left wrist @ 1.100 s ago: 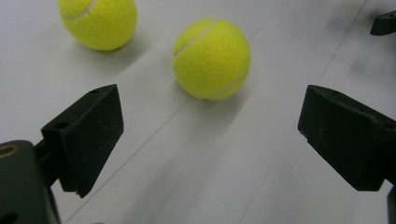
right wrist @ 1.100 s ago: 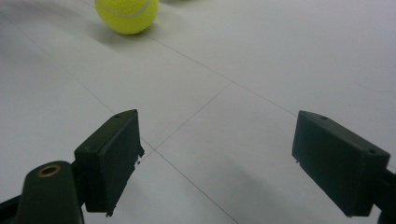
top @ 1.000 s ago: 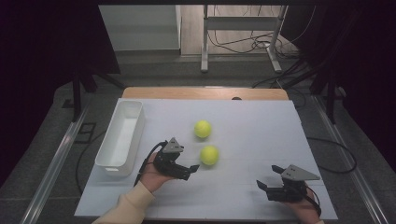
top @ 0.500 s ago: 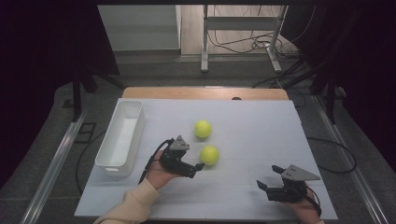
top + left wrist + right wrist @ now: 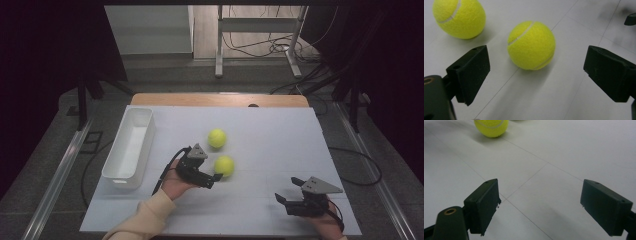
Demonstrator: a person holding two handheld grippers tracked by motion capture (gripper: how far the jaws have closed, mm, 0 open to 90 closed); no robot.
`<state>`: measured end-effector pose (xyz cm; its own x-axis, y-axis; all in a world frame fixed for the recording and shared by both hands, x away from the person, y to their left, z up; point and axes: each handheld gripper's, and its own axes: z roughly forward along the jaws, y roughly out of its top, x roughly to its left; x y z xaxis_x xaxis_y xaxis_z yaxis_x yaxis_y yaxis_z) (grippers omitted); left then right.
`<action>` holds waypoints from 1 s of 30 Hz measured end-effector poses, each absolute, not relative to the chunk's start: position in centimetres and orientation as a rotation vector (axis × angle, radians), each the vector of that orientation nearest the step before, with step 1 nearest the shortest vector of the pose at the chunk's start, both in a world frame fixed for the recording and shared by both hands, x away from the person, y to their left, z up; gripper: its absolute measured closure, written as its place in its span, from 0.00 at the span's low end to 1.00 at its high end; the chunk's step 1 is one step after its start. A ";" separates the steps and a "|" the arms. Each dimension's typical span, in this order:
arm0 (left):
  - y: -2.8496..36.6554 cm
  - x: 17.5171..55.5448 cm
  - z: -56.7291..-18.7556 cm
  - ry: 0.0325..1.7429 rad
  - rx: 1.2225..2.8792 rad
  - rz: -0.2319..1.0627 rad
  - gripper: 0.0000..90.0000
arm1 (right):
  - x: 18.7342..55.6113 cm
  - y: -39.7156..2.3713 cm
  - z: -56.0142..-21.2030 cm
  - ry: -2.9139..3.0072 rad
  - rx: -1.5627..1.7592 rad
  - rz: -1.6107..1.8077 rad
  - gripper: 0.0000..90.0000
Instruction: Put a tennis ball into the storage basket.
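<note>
From the high view, the left gripper (image 5: 216,177) is seen beside the nearer fuzzy yellow tennis ball (image 5: 224,165), jaws spread and empty; the right gripper (image 5: 286,197), equally open, rests apart. In the left gripper view, the ball (image 5: 531,45) lies ahead, uncentred; the jaws should straddle it before closing.

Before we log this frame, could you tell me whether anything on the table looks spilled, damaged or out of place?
Nothing stands out. Two tennis balls, the nearer and the farther, look intact on the white table. The white bin stands upright at its left. The left gripper and right gripper are open.
</note>
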<state>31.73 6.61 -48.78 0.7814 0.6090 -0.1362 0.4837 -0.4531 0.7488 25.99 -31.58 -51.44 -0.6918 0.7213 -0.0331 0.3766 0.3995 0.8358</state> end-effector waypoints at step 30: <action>3.6 34.4 -50.5 0.810 2.185 0.121 0.08 | 26.0 -31.6 -51.5 2.267 0.953 1.206 0.18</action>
